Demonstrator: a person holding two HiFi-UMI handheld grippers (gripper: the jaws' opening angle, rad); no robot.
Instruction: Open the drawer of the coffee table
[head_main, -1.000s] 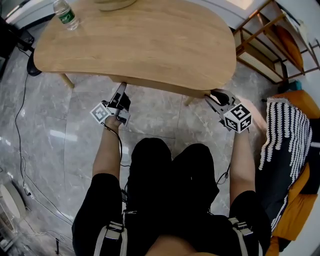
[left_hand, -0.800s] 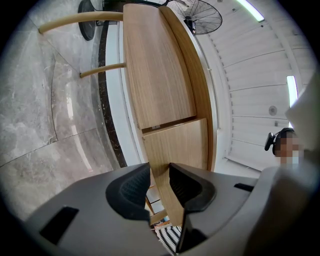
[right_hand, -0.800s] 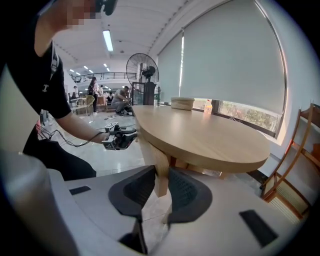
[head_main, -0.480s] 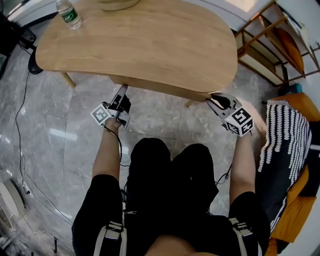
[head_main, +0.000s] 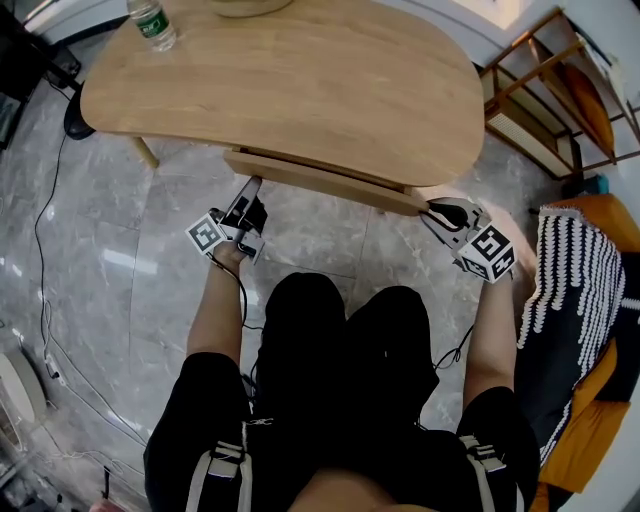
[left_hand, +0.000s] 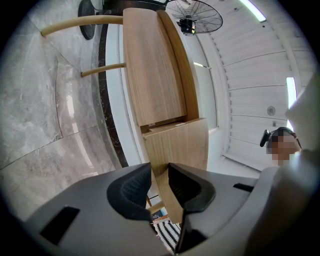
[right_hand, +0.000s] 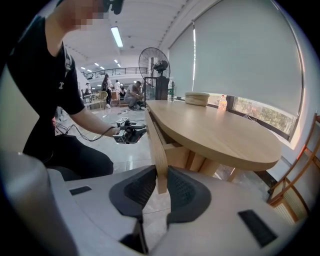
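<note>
As the jaws of the left gripper (head_main: 252, 188) and right gripper (head_main: 431, 208) close onto opposite ends of its thin front, the drawer (head_main: 320, 181), slightly out under the desk (head_main: 300, 80), looks stiff, light and free-sliding.

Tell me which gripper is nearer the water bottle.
Left. Left gripper, fingers closing on the drawer front, is at its end nearer the water bottle; right gripper, likewise closing, at the far end.

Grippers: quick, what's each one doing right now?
Left gripper: jaws closing, clamped on the drawer front.
Right gripper: jaws closing, clamped on the drawer front too.
</note>
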